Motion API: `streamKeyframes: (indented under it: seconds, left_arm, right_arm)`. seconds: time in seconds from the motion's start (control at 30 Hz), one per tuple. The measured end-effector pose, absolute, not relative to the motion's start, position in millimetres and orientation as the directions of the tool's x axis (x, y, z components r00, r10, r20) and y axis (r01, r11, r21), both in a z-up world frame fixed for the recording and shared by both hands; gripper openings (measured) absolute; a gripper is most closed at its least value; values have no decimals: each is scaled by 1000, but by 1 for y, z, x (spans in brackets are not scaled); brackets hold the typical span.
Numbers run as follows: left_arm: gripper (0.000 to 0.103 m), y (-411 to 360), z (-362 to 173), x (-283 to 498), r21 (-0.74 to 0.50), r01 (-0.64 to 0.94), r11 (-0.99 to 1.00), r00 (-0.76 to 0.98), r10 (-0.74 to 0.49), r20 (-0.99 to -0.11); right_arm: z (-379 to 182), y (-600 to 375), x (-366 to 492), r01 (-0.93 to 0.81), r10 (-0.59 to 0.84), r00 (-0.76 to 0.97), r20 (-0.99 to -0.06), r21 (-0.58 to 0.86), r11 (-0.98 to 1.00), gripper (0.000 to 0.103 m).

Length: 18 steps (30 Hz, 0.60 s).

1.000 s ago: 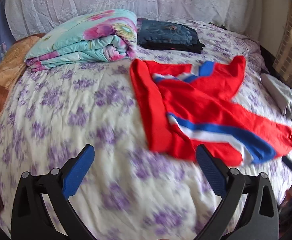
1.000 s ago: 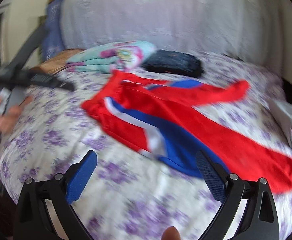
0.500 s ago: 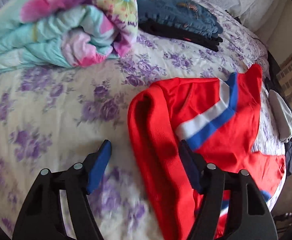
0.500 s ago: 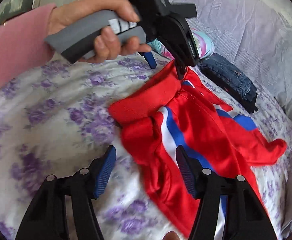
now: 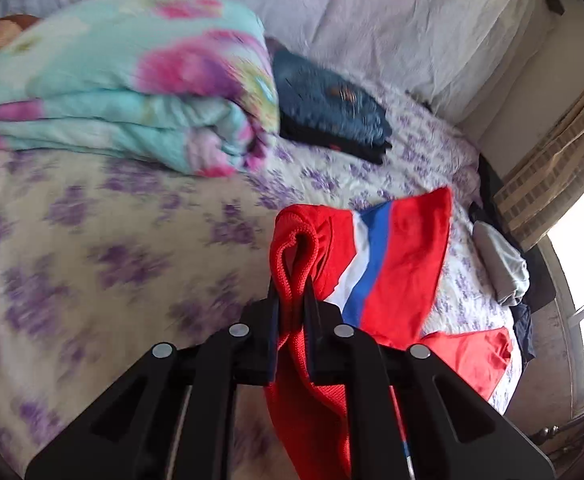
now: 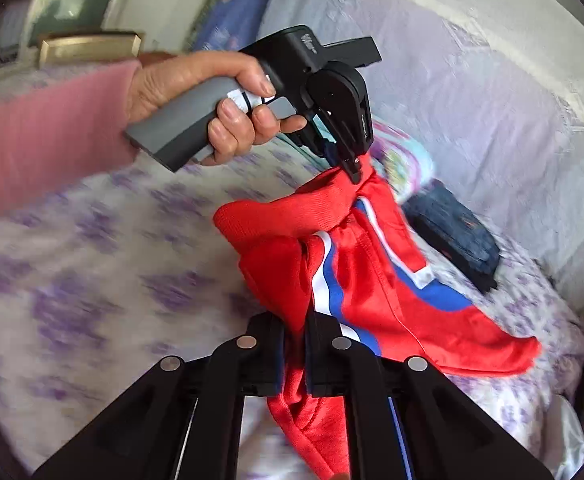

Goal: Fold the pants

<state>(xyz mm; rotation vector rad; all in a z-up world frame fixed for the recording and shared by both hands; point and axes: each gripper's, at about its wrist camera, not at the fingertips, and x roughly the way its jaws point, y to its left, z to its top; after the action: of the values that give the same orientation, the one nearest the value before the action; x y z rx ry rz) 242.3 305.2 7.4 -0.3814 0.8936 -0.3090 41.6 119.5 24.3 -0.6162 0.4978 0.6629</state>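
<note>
Now both grippers clamped on red track pants (image 5: pixel 404 264). Left gripper (image 5: pixel 292 300): jaws closed on ribbed red waistband, fabric bunched between them. Right gripper (image 6: pixel 295 332): jaws closed on pants fabric beside white-blue side stripe. Pants lifted at waistband, legs trailing onto floral bedsheet (image 5: pixel 91 248). Left hand (image 6: pixel 211 108), pink sleeve, grips grey handle in right wrist view. Folded floral quilt (image 5: pixel 131 92) and folded jeans (image 5: pixel 332 112) side by side near head of bed, apart from pants.

One pair of red pants (image 5: pixel 396 264), two grippers, left gripper (image 5: pixel 292 304) and right gripper (image 6: pixel 294 332), one folded floral quilt (image 5: pixel 123 92), one folded jeans stack (image 5: pixel 332 112), one grey garment (image 5: pixel 500 264).
</note>
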Motion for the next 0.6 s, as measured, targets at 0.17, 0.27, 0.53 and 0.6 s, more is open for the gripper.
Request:
streamKeyframes:
  seconds: [0.17, 0.27, 0.53, 0.6]
  left_arm:
    - [10, 355, -11, 169, -366, -50, 929, 634, -253, -731]
    - [28, 379, -54, 154, -292, -181, 939, 575, -140, -806]
    - [75, 386, 11, 107, -294, -261, 920, 740, -5, -673]
    - [88, 360, 27, 105, -316, -189, 930, 783, -51, -620]
  right_arm:
    - [13, 153, 2, -823, 552, 536, -639, -250, 510, 8]
    - [-17, 171, 4, -876, 564, 414, -715, -144, 461, 27]
    - [57, 3, 92, -638, 615, 508, -603, 216, 739, 76]
    - [65, -63, 138, -459, 544, 603, -584, 304, 835, 77]
